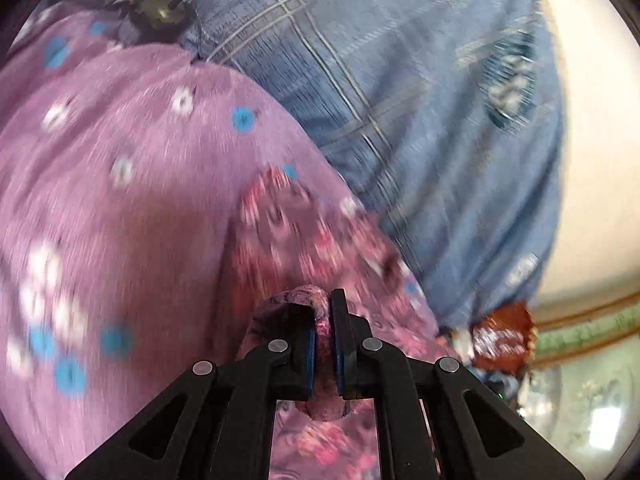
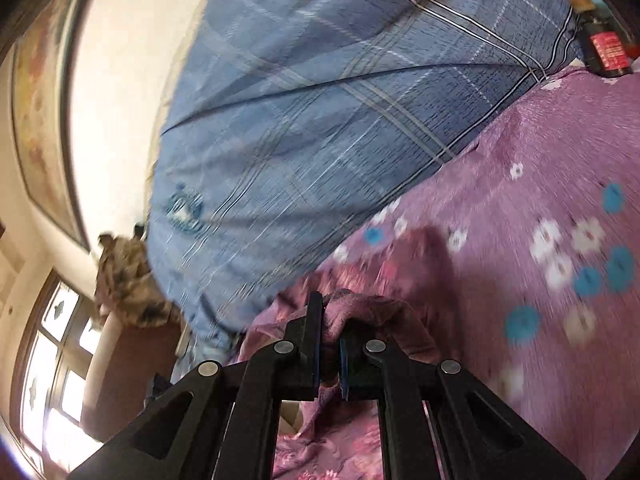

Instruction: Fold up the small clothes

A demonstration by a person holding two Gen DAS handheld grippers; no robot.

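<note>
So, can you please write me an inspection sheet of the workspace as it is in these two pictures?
Surface: purple sheet with white and blue flowers, covering a bed.
Job's things: pink floral garment, held at two places.
Clutter: blue plaid quilt beside the garment; dark bottle at the far edge.
Grippers: left gripper and right gripper, jaws shut on garment.
Cables: nothing seen.
Surroundings: cream wall, window, framed picture; pictures blurred.
</note>
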